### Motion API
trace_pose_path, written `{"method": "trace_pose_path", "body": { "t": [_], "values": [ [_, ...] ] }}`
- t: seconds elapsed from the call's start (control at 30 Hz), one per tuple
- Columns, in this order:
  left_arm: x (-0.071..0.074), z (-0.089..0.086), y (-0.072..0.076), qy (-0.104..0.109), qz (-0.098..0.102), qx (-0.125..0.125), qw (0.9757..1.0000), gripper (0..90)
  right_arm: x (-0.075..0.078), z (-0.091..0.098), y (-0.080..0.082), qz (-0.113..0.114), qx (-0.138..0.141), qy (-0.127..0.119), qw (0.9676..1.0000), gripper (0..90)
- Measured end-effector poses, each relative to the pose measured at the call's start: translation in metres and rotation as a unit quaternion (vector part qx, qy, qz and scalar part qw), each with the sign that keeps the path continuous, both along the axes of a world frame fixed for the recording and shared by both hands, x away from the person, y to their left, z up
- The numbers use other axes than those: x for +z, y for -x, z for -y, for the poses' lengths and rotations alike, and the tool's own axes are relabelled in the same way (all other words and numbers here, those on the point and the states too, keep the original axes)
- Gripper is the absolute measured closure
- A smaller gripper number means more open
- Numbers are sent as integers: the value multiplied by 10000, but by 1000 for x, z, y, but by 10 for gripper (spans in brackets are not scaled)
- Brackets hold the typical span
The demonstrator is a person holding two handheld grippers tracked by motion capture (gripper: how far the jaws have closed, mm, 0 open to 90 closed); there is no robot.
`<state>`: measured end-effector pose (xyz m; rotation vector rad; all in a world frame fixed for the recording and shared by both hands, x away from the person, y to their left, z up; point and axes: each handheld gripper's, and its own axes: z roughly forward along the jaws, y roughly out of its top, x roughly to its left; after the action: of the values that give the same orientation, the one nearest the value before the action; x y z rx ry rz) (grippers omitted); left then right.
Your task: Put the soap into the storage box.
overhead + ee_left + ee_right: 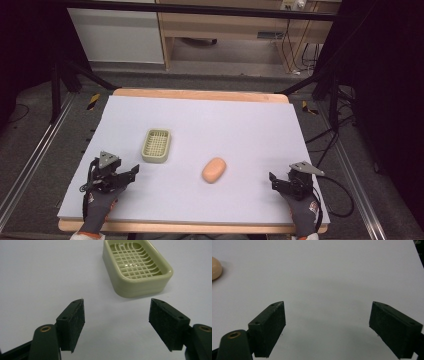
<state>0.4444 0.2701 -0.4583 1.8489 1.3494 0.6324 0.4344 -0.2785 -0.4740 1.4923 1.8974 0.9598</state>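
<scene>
A pale green soap dish [156,145] with a grid insert sits left of the table's middle; in the left gripper view the dish [137,267] lies just ahead and to the right of the jaws. An orange oval soap bar [214,170] rests on the sheet to the dish's right, and its edge [215,268] peeks in at the far left of the right gripper view. My left gripper [131,172] stands open near the front left, empty [116,322]. My right gripper [272,180] is open near the front right, nothing between its pads [327,327].
A white sheet [240,125] covers the wooden table [200,94]. Gloved hands hold both grippers at the front edge. Metal rails and cables run along the floor on both sides. A wooden cabinet [230,25] stands behind the table.
</scene>
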Motion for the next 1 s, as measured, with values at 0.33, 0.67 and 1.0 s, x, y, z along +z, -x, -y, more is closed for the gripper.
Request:
{"method": "trace_pose_path", "body": {
  "t": [0.33,0.67,1.0],
  "values": [
    [4,14,6,24,105,-214,9997,276,0,-1,0,-8,3,101,9999,126],
    [9,23,10,29,145,-365,9992,271,-1,-3,0,-54,9,118,9999,122],
    [12,31,12,34,152,-508,9986,262,0,-4,0,-64,66,112,9999,122]
  ]
}}
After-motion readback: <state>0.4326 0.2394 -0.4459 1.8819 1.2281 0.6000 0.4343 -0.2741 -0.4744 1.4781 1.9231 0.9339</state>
